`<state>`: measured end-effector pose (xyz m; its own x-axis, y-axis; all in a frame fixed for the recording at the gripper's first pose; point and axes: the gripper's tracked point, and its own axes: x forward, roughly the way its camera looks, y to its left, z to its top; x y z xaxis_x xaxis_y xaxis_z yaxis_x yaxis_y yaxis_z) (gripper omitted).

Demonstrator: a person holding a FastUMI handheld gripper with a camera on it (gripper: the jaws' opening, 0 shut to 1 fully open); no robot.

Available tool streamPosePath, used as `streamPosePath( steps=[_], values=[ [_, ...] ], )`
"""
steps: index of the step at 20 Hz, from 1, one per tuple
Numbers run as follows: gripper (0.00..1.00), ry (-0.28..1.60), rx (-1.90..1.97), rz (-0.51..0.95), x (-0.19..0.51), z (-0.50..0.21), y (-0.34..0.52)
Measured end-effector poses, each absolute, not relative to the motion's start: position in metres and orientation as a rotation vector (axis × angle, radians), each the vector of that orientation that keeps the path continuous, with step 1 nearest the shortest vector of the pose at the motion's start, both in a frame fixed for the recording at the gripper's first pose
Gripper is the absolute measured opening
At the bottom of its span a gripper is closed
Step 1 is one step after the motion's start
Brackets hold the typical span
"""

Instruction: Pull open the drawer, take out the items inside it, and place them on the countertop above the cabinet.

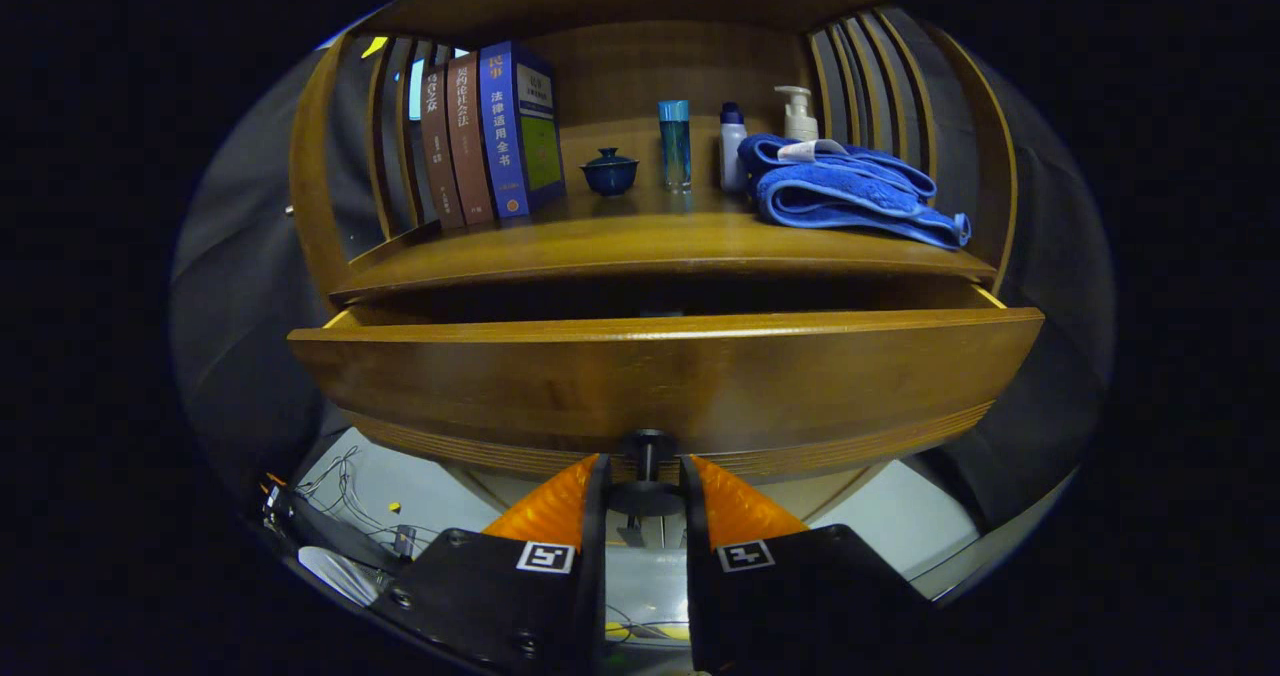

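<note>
A wooden drawer [660, 381] stands partly pulled out of the cabinet, with a dark gap above its front panel; its inside is hidden. A small dark round knob [647, 448] sits low on the drawer front. My gripper [645, 486] has its two orange fingers [555, 506] close on either side of the knob, and they look shut on it. Above the drawer lies the wooden countertop [640, 241].
On the countertop stand three books [490, 131] at the left, a small blue lidded cup [609, 171], a blue bottle [675, 144], a white bottle [733, 146], a pump bottle [798, 113] and a folded blue towel [845, 191]. Cables lie on the floor [345, 486].
</note>
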<state>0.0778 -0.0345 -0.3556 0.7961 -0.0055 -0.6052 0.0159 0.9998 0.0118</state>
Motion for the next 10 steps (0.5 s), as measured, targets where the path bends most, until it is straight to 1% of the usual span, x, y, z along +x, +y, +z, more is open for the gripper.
streamPosePath(
  steps=[10],
  values=[
    [0.37,0.684,0.006,0.000,-0.003,-0.347,-0.030]
  ],
)
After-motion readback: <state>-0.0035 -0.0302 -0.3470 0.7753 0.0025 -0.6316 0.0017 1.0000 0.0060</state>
